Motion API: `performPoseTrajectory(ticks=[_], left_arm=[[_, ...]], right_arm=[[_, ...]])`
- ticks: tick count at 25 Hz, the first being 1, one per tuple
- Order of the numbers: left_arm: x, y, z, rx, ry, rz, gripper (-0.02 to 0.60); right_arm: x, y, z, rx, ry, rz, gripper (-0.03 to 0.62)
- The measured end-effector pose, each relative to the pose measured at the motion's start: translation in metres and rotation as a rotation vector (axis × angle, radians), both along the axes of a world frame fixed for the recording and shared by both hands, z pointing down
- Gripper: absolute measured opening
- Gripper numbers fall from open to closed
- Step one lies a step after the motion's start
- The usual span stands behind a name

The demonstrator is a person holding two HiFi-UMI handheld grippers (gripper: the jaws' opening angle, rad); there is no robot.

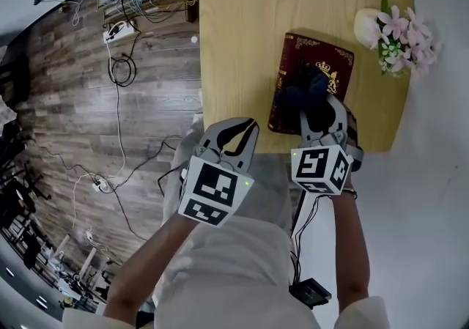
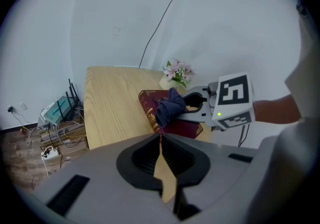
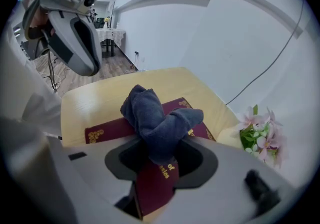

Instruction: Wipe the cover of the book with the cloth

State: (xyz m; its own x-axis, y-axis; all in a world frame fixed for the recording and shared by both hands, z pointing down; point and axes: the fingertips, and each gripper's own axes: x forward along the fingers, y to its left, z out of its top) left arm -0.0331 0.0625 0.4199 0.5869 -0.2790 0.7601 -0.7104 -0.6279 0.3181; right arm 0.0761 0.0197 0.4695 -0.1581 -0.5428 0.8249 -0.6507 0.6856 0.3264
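Right gripper [image 1: 321,104] pinching blue cloth [image 3: 155,118] on maroon book [image 1: 308,53].
Book by table's [image 1: 242,27] near edge; left gripper [image 1: 245,130] closed, empty.

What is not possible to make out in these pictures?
- Title on the book: too small in head view; in right gripper view the cloth covers most of it.
- Its near edge, head view: behind the right gripper.
- Base of the flowers, right gripper view: behind that gripper's body.
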Motion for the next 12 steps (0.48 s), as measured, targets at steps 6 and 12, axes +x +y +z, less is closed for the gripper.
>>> performPoseTrajectory(ticks=[6, 12], left_arm=[[-0.001, 0.002, 0.0, -0.003, -0.005, 0.001, 0.021], [0.005, 0.004, 0.001, -0.008, -0.006, 0.02, 0.021]], right_arm=[[0.025, -0.032, 0.0, 0.021, -0.008, 0.084, 0.155], [0.051, -0.036, 0.001, 0.023, 0.004, 0.157, 0.155]])
